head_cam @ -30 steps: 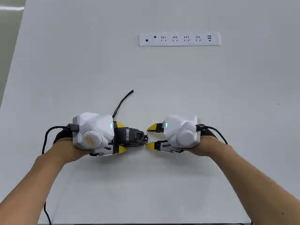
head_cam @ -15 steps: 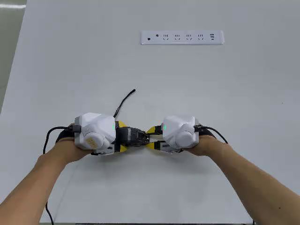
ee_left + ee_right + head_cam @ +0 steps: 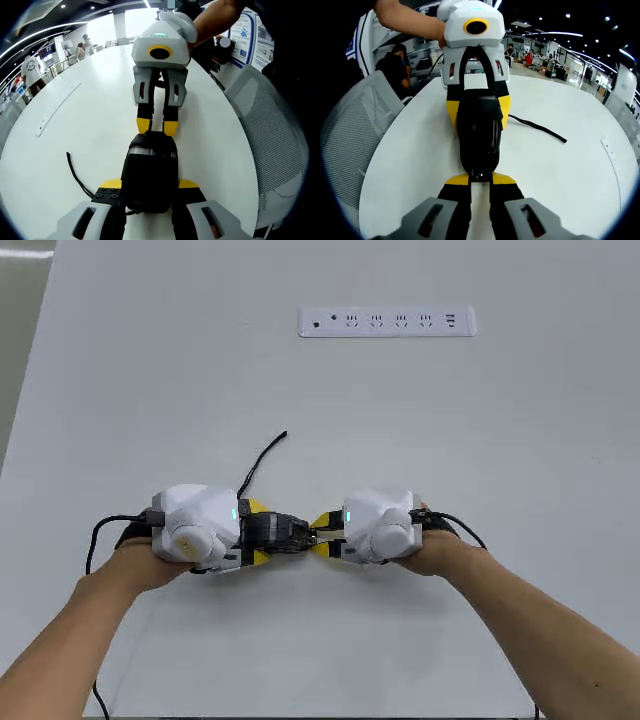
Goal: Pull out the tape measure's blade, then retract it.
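Left gripper (image 3: pixel 258 532) is clamped on the tape measure (image 3: pixel 278 532), its yellow tips pressing either side of the black case, low at the near part of the white table (image 3: pixel 450 440). Right gripper (image 3: pixel 320 534) meets it nose to nose, jaws set narrow w/ tips at the case's front end. Whether they pinch anything can't be told.

The case's long axis runs left-right across the person, in line w/ both grippers, front end toward the right gripper.

Left gripper view: the left gripper (image 3: pixel 150 185) holds the tape measure (image 3: pixel 150 172) from behind, and the right gripper (image 3: pixel 156 126) touches its far end. Right gripper view gives the reverse: a small dark tab sits btwn the right gripper (image 3: pixel 480 179) tips, w/ the tape measure (image 3: pixel 479 130) and left gripper (image 3: pixel 477 112) beyond.

A black strap (image 3: pixel 262 458) trails from the case toward the power strip (image 3: pixel 385 322) (well apart from it).

The gripper views add a mesh chair (image 3: pixel 265 115) and wall posters (image 3: pixel 245 30) in the bkgd, print too small to read.
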